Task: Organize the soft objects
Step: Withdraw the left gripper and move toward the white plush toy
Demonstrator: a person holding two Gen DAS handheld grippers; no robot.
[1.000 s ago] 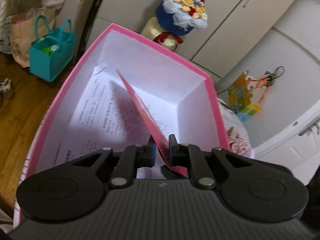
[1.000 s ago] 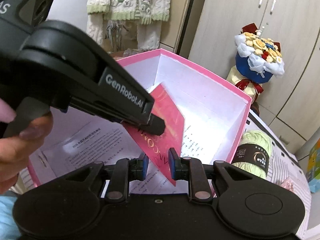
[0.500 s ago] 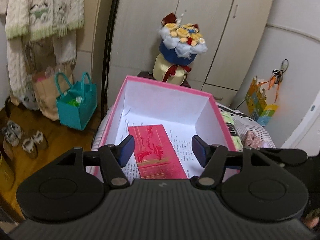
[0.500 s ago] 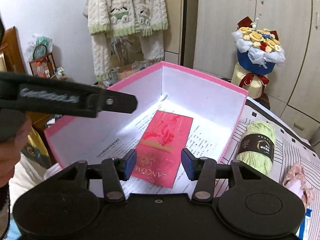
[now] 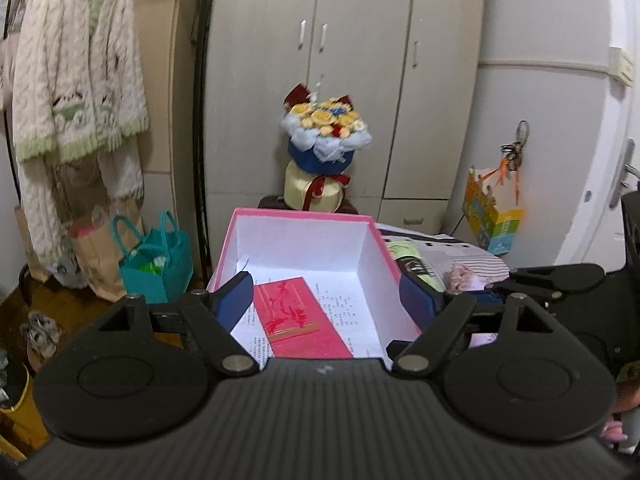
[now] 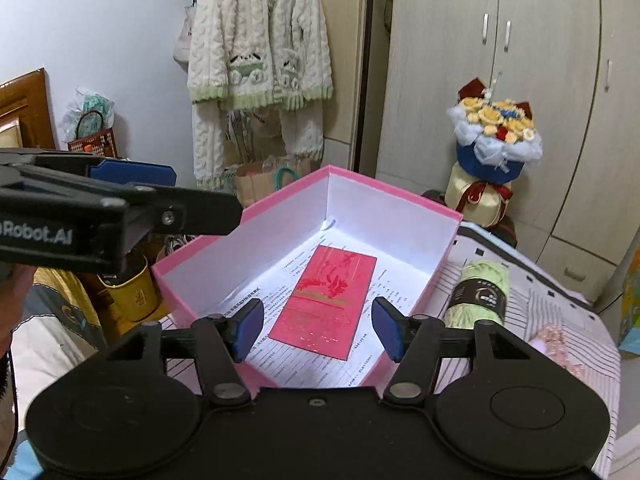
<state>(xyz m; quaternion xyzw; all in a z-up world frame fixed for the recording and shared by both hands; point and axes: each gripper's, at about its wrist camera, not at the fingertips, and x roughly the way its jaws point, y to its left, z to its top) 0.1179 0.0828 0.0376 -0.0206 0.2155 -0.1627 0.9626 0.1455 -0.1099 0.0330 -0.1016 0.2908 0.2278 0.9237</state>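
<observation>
Left gripper: your left gripper has just been opening; its blue pads stand spread wide with nothing pinched, above the box's near end.
Right gripper: your right gripper has also just been opening; its jaws are apart and empty, with the envelope lying below the gap, untouched.
Red envelope: the flat red paper envelope with gold print lies on the printed sheets on the floor of the pink-rimmed white cardboard box.
Yarn: a pale green yarn skein with a black label lies just outside the box's right wall, on the striped cloth.
Background: a flower bouquet in blue wrap stands beyond the box.
</observation>
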